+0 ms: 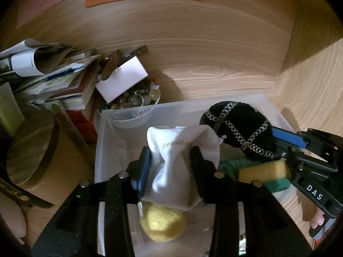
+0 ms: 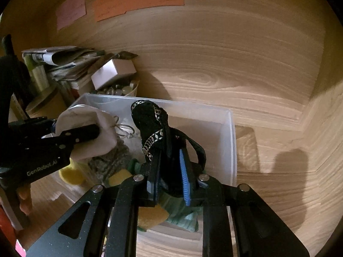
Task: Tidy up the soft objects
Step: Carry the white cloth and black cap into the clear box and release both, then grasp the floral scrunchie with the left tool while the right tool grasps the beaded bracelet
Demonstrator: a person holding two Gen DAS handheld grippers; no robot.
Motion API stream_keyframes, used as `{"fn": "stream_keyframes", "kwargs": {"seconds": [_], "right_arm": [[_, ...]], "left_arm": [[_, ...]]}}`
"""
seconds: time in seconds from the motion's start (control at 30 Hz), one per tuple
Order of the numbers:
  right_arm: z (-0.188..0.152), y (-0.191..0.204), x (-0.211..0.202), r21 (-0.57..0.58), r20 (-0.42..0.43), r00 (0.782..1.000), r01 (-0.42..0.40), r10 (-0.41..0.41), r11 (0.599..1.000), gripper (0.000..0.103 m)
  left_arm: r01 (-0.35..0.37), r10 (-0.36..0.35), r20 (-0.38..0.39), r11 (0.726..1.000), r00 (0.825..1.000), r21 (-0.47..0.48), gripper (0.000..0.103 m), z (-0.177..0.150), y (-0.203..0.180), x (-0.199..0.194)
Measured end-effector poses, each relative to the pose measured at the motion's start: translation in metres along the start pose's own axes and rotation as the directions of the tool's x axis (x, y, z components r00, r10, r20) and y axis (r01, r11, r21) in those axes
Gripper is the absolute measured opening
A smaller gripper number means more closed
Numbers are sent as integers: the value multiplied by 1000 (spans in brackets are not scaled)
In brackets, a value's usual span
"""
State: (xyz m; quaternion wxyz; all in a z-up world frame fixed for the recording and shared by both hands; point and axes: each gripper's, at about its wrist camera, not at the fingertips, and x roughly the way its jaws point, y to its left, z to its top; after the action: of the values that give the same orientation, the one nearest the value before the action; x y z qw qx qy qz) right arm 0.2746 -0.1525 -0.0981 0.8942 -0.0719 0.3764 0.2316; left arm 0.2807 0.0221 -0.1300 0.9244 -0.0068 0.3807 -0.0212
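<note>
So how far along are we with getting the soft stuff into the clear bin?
Partly done. Already in the clear bin: a yellow ball, a yellow-green sponge and a green cloth. In hand above it: the left gripper clamps a white pouch, the right gripper a black trimmed cap. Both still need releasing.

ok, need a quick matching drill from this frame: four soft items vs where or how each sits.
1. white drawstring cloth pouch
2. black cap with braided trim
3. yellow fuzzy ball
4. yellow-and-green sponge

a. lying in the translucent plastic bin, below the left gripper
b. held by the right gripper
c. held by the left gripper
d. in the bin, under the cap

Pairs: 1-c, 2-b, 3-a, 4-d
</note>
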Motion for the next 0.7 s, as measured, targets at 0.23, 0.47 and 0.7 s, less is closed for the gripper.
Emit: {"fn": "stream_keyframes", "kwargs": {"seconds": [0.23,0.47,0.7], "right_arm": [[2,-3,-8,22,16,1000,-17,16,1000,38],[8,-4,-41,37,99,995,-34,30,999,55],[7,0,-93,9,222,974,-49,45,999,71]], "left_arm": [[18,-18,33,1000,999,3,59,2,-3,-14],[34,-33,93,999,995,-4,71,5,-2,-50],[14,-17,201,1000,979,16,100,-4,-6,-98]]}}
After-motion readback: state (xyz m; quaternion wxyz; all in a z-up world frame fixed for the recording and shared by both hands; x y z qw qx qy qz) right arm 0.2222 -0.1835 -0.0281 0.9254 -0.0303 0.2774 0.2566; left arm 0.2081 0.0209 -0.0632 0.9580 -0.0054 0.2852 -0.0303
